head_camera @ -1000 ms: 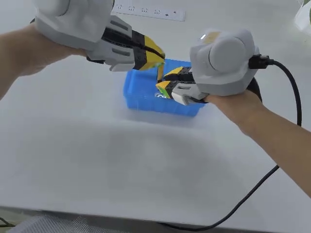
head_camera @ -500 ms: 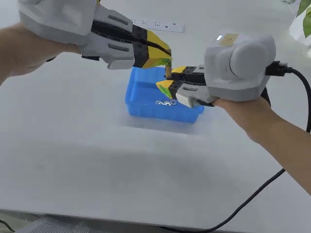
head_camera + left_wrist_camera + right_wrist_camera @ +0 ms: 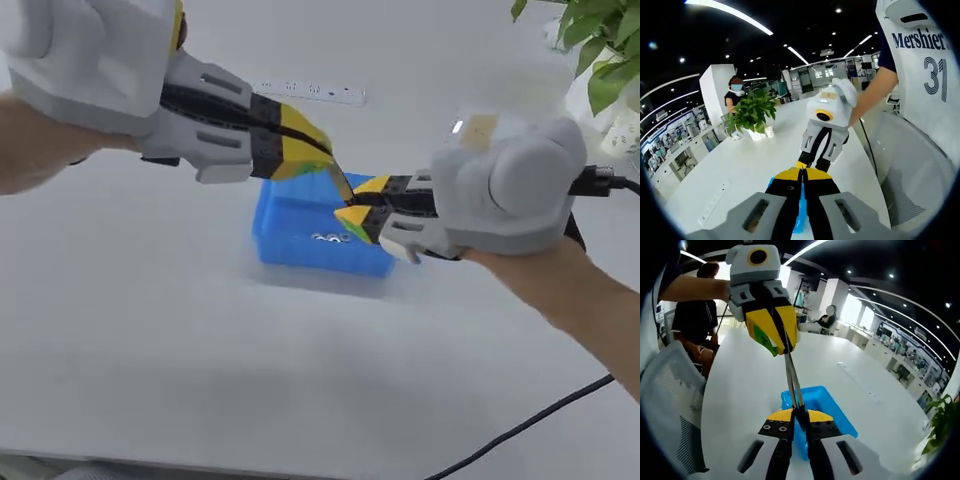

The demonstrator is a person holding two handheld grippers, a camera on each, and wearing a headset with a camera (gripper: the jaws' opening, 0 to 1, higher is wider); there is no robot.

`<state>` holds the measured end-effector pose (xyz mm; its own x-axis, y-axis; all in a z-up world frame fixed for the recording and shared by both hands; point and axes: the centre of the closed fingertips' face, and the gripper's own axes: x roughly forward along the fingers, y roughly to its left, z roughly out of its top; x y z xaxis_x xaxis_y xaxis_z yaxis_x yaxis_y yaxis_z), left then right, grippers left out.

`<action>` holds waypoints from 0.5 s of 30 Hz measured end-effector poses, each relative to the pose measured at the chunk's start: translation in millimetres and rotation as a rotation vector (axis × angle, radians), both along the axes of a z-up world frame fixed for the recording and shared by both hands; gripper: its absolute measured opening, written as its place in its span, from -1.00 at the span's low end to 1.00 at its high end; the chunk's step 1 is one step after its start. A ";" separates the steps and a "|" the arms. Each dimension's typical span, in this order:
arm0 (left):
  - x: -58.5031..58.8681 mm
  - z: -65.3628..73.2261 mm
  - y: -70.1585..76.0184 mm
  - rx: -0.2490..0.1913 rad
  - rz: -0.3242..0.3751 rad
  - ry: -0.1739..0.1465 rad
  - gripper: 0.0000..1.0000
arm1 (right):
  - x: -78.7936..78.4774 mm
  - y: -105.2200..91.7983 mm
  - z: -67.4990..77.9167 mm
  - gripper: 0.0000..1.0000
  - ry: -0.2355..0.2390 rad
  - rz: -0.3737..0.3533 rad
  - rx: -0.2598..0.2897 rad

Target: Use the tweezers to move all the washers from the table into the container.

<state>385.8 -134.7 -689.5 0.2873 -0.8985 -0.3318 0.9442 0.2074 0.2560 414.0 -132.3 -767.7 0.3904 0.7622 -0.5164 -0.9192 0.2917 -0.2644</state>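
The left hand-held gripper (image 3: 328,158) and right hand-held gripper (image 3: 347,215) meet at thin metal tweezers (image 3: 343,188) above a blue plastic container (image 3: 290,248) holding silver washers (image 3: 325,238).

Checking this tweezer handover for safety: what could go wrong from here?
The left gripper and right gripper both pinch the thin tweezers above the blue container. If they pull unevenly, the tweezers may twist or slip out. If one lets go too early, the tweezers could drop among the washers lying inside.
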 end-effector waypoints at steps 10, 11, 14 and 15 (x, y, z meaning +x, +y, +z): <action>-34.3 -51.0 4.8 0.087 -0.037 0.091 -0.91 | -44.5 -18.1 -43.5 -0.84 0.054 0.116 -0.211; -37.2 -58.7 3.5 0.093 -0.037 0.098 -0.91 | -46.3 -19.4 -48.0 -0.84 0.059 0.117 -0.228; -41.1 -78.4 -0.4 0.120 -0.031 0.113 -0.91 | -49.5 -24.6 -66.2 -0.85 0.097 0.112 -0.279; -41.6 -86.3 -2.1 0.130 -0.028 0.123 -0.91 | -51.6 -27.5 -71.7 -0.85 0.114 0.111 -0.300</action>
<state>344.1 -136.8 -775.8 0.2131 -0.8529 -0.4766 0.9749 0.1535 0.1614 362.4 -159.7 -839.4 0.2402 0.6039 -0.7600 -0.9697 0.1129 -0.2167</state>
